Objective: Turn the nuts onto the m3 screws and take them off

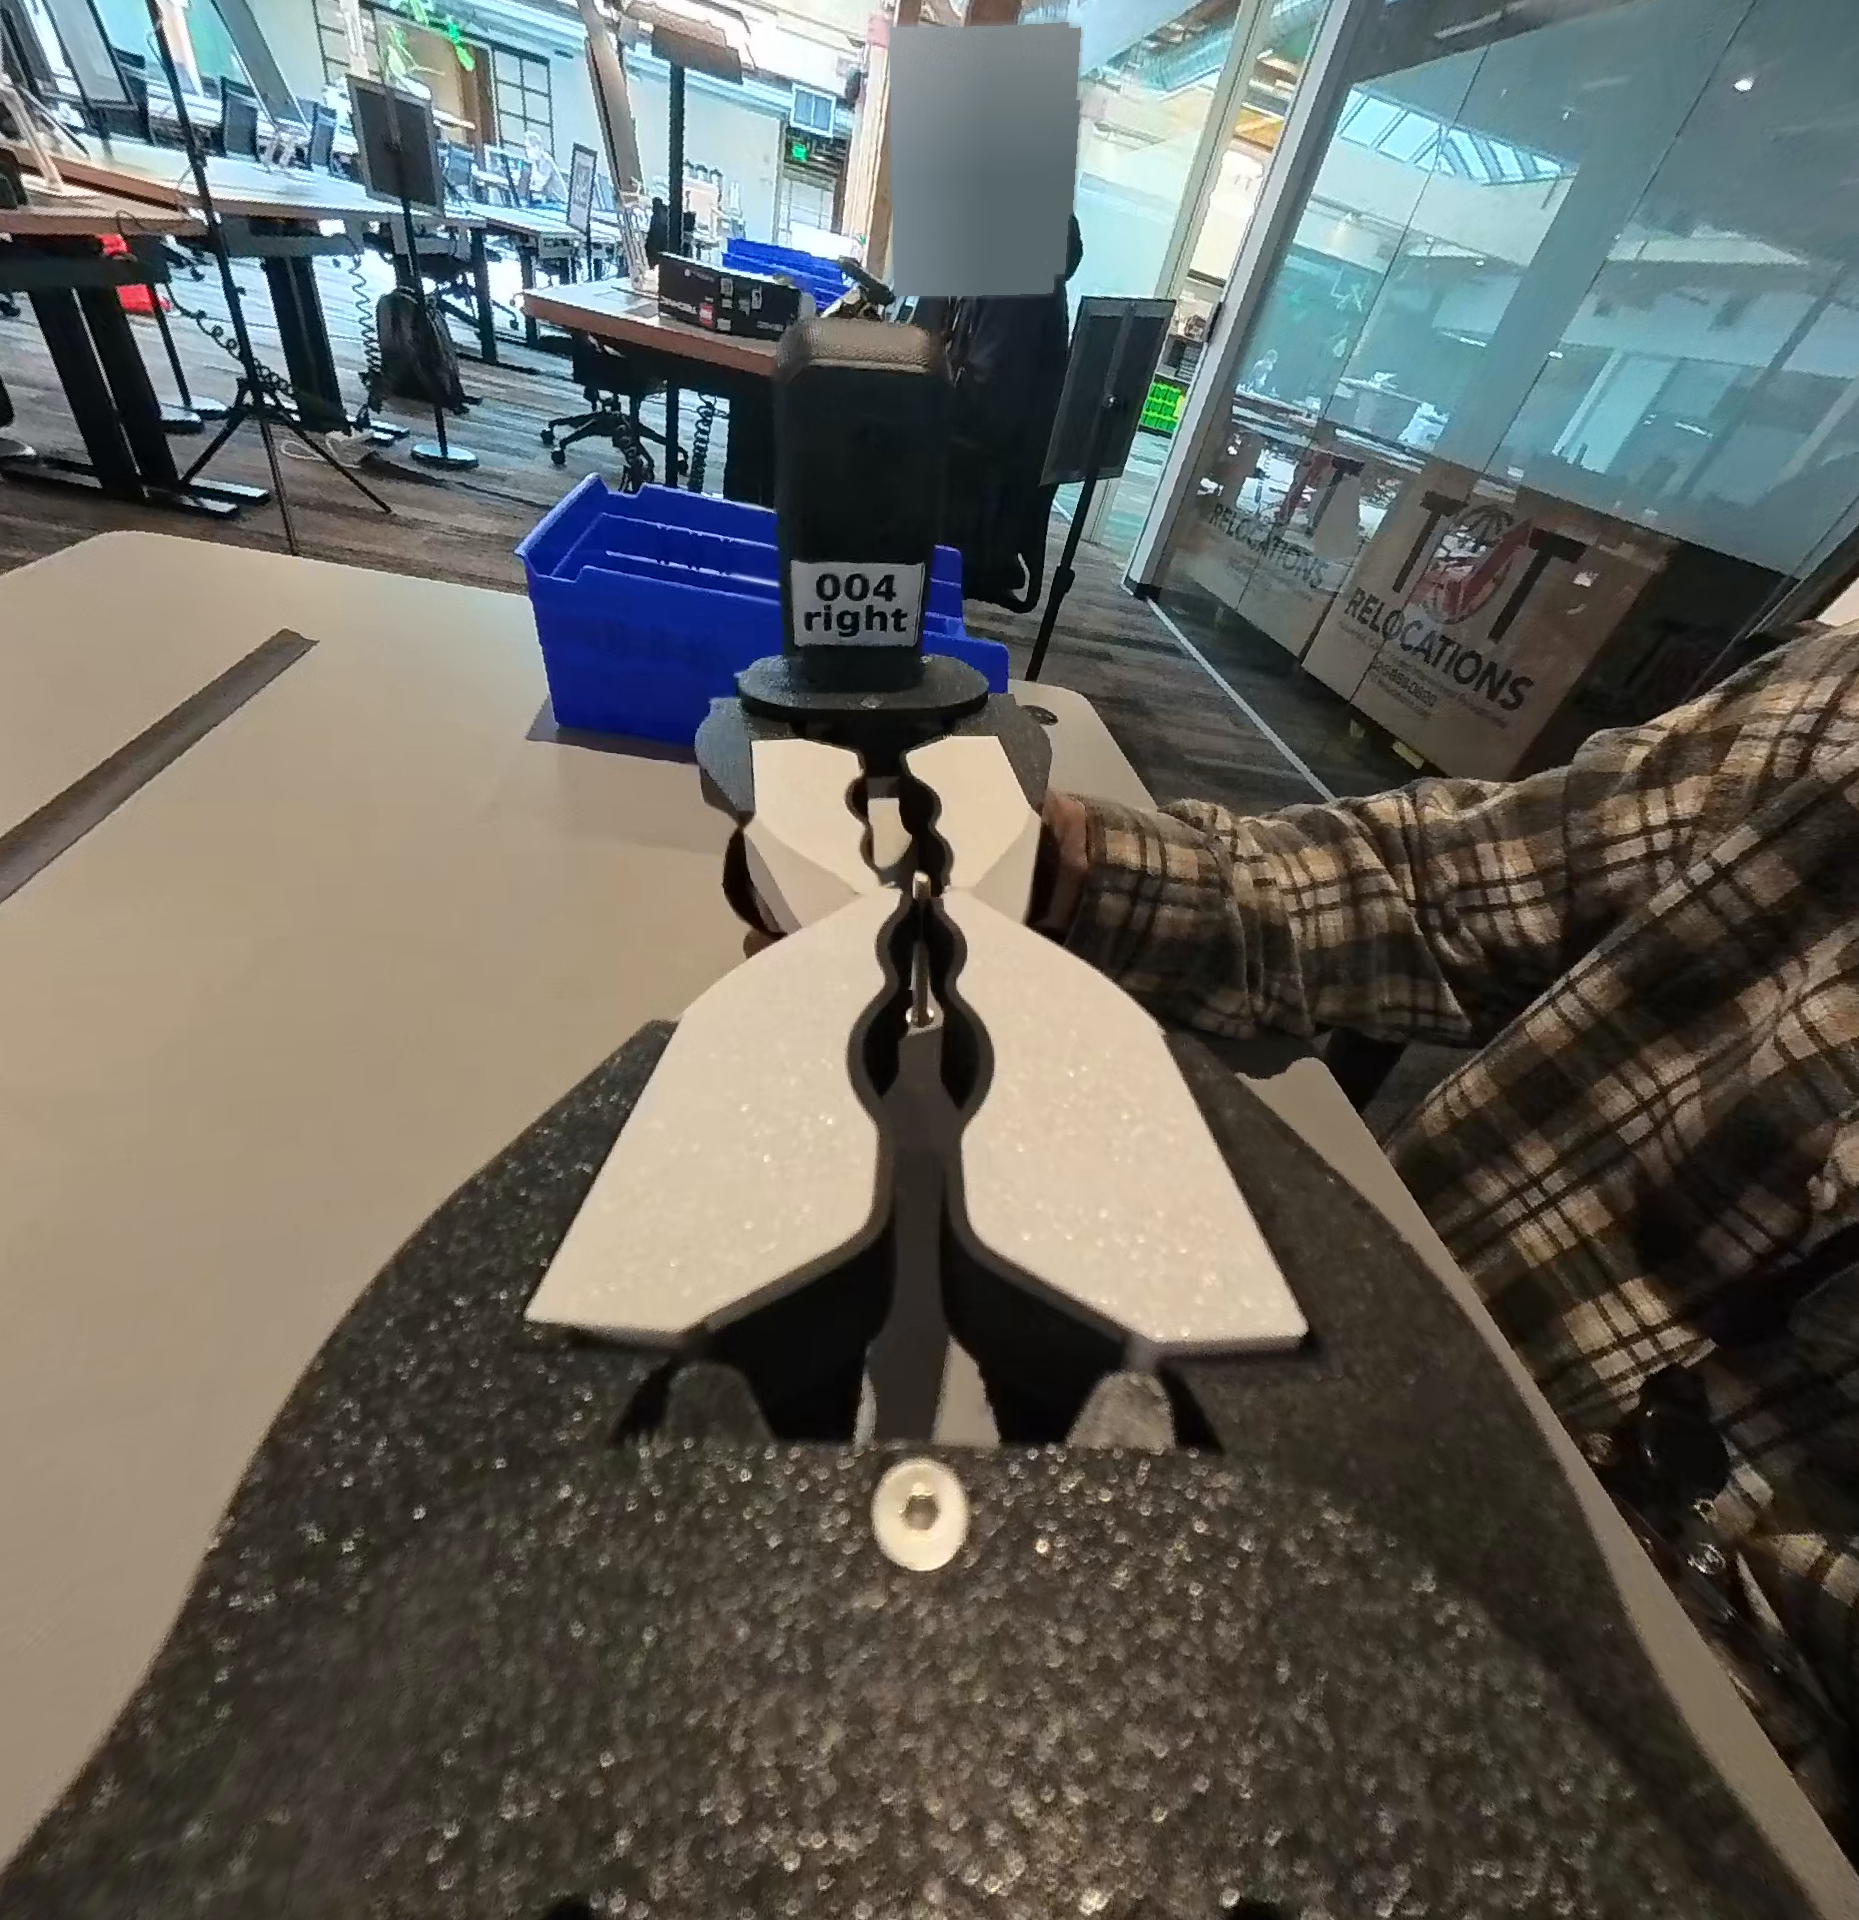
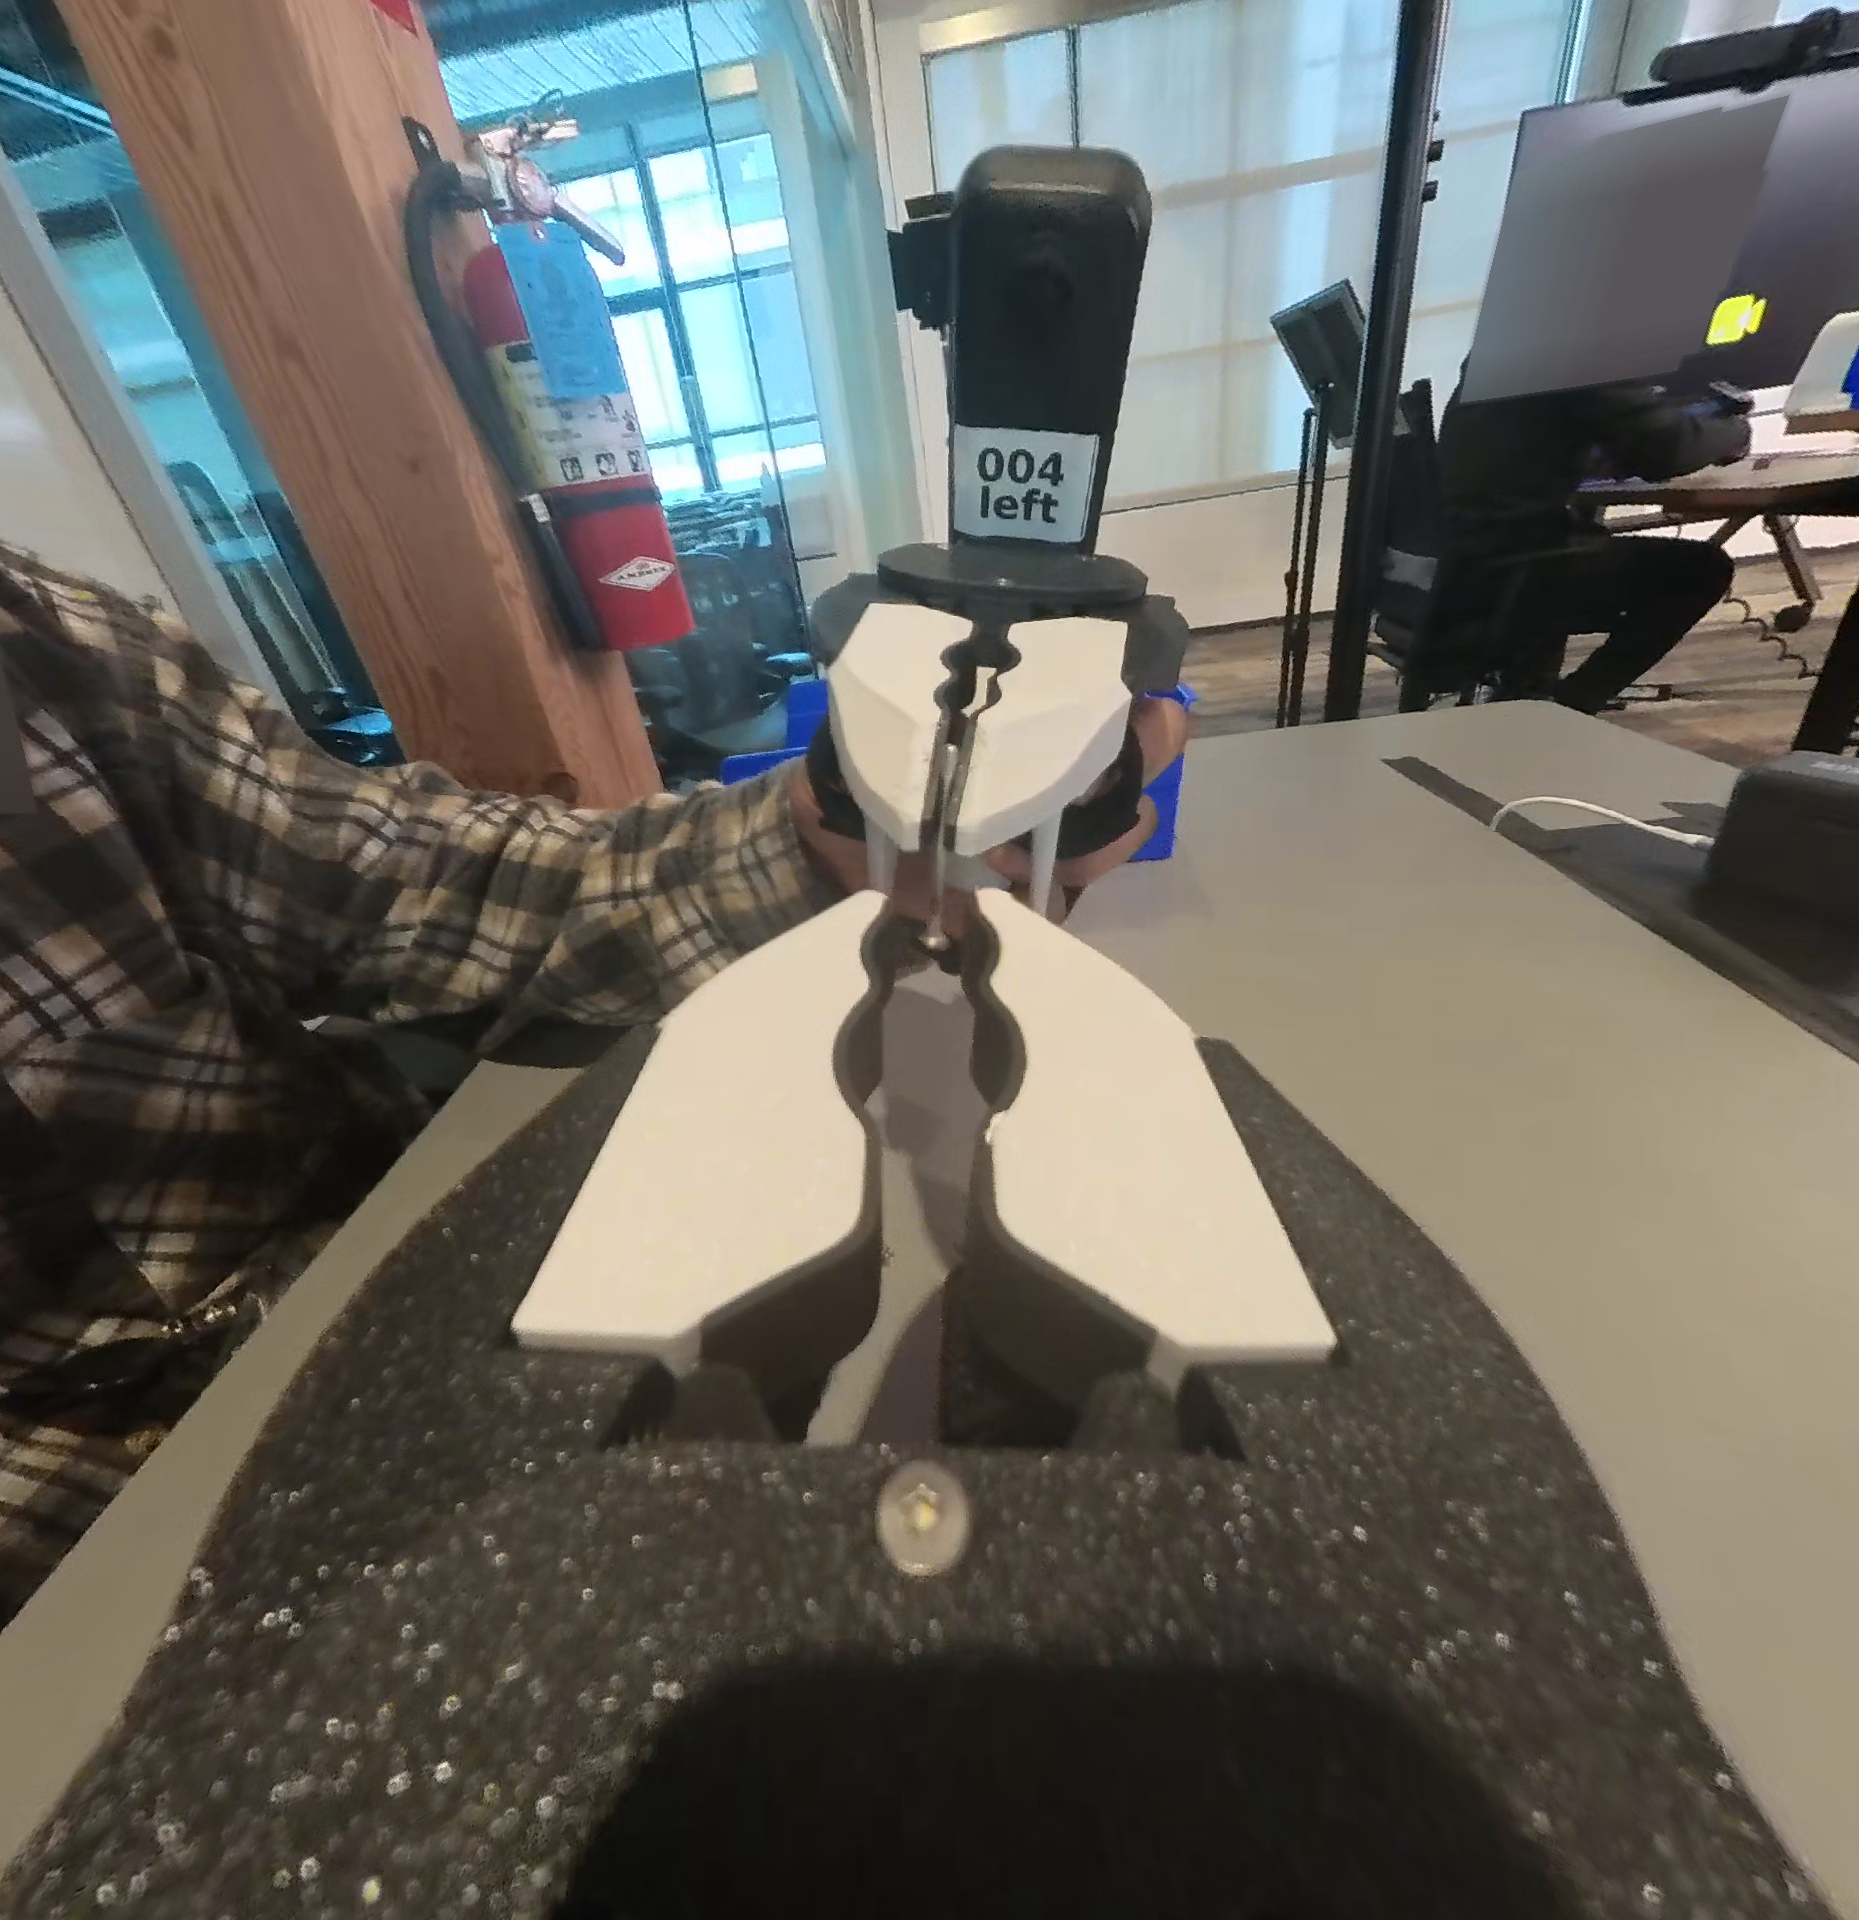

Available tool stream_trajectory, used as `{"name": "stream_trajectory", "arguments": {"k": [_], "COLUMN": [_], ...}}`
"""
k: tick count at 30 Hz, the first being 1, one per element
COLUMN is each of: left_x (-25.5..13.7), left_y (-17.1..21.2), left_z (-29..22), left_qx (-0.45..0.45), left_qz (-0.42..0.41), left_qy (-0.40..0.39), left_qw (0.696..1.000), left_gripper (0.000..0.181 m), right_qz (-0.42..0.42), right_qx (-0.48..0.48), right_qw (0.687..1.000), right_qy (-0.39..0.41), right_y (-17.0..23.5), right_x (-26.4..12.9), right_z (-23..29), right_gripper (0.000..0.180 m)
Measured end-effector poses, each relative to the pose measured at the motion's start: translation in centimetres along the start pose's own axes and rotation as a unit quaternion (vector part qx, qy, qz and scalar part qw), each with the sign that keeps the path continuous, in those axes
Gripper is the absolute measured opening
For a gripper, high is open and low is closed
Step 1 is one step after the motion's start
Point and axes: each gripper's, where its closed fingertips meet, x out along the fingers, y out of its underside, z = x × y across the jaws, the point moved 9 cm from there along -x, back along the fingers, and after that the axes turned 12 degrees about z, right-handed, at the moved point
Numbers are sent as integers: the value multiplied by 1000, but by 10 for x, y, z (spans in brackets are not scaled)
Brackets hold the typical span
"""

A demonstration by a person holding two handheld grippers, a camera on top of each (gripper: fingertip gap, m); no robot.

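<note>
My left gripper (image 1: 920,925) is shut on a thin metal M3 screw (image 1: 919,971) that lies along the slit between its white fingers and points forward. My right gripper (image 1: 904,868) faces it tip to tip, and a small nut (image 1: 921,885) sits at the screw's end where the tips meet. In the right wrist view my right gripper (image 2: 930,920) is shut on the small metal nut (image 2: 935,940). The left gripper (image 2: 940,847) stands opposite with the screw (image 2: 946,790) between its fingers. Both are held above the grey table (image 1: 281,935).
Stacked blue bins (image 1: 634,613) stand at the table's far edge behind the grippers. A dark metal strip (image 1: 125,769) lies on the table. A person's plaid sleeve (image 1: 1424,883) reaches in. A black device with a white cable (image 2: 1798,831) sits on the table. My left and right fingertips are right by each other.
</note>
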Motion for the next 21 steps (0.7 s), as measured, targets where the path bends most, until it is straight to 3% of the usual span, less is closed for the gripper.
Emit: {"name": "stream_trajectory", "arguments": {"k": [21], "left_x": [-1], "left_y": [-2], "left_z": [0], "left_qx": [17], "left_qz": [-21], "left_qy": [-15], "left_qw": [1000], "left_gripper": [9], "right_qz": [-32], "right_qx": [29], "right_qw": [999], "right_qy": [-5], "right_y": [0], "right_x": [1], "right_z": [-1], "right_gripper": [2]}}
